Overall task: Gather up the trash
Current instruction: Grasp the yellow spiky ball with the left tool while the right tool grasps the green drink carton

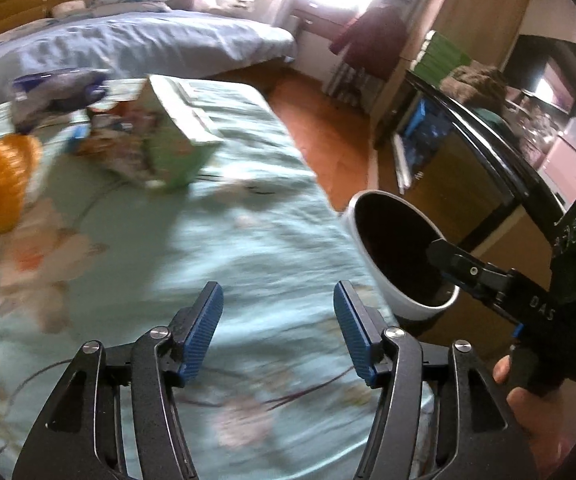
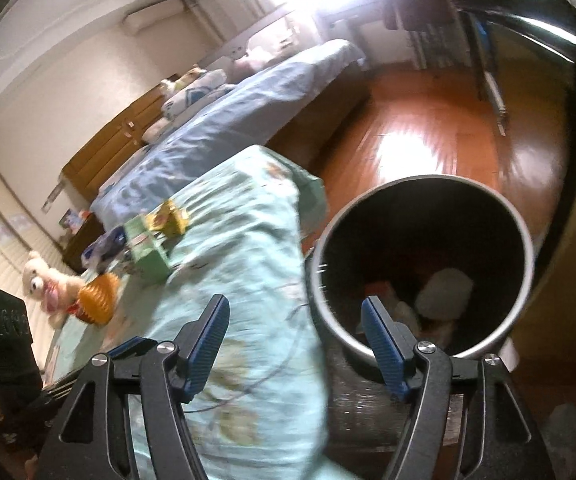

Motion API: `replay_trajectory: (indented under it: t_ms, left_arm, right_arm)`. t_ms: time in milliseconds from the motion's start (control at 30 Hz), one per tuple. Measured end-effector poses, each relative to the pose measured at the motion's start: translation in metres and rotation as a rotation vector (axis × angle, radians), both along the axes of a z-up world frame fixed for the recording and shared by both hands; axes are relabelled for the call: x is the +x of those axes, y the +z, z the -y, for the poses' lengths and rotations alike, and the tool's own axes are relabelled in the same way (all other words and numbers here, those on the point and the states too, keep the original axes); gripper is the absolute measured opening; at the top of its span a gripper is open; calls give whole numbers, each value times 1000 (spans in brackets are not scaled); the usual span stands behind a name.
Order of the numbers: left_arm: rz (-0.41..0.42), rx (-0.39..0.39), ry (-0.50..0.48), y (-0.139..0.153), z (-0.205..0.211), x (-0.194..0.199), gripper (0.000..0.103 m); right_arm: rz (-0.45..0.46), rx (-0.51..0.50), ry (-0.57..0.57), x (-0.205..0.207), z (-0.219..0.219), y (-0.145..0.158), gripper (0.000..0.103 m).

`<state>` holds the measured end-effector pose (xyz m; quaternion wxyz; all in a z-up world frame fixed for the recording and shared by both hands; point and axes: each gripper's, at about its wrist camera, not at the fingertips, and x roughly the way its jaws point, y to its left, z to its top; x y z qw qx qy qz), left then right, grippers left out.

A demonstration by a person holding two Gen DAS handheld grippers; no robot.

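1. Left gripper (image 1: 277,308): ribbed blue pads standing apart, gripping nothing, hovering over the wrinkled mint sheet (image 1: 223,216).
2. Right gripper (image 2: 294,324): jaws gaping, empty, straddling the round metal bin (image 2: 524,280) rim, lower right.
3. Trash sitting upper left: green carton (image 1: 175,136), crinkly wrappers (image 1: 53,94).

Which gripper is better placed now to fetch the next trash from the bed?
Probably left gripper: open, empty, over the bedspread facing the green carton. Right gripper, also open, straddles the bin rim.
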<state>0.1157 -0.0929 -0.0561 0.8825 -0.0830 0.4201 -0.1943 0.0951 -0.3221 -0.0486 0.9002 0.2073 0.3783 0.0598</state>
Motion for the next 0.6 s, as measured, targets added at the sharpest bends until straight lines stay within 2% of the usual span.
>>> replay_trajectory:
  t_ms: [333,600]
  left_arm:
    - [-16,-2,143,-12,-65,1,60]
    - [-32,-3,252,-18,-113,8,61]
  right_arm:
    - [-1,-17,135,16,-62,-4,71]
    - [1,-37,200,35,-95,-5,71]
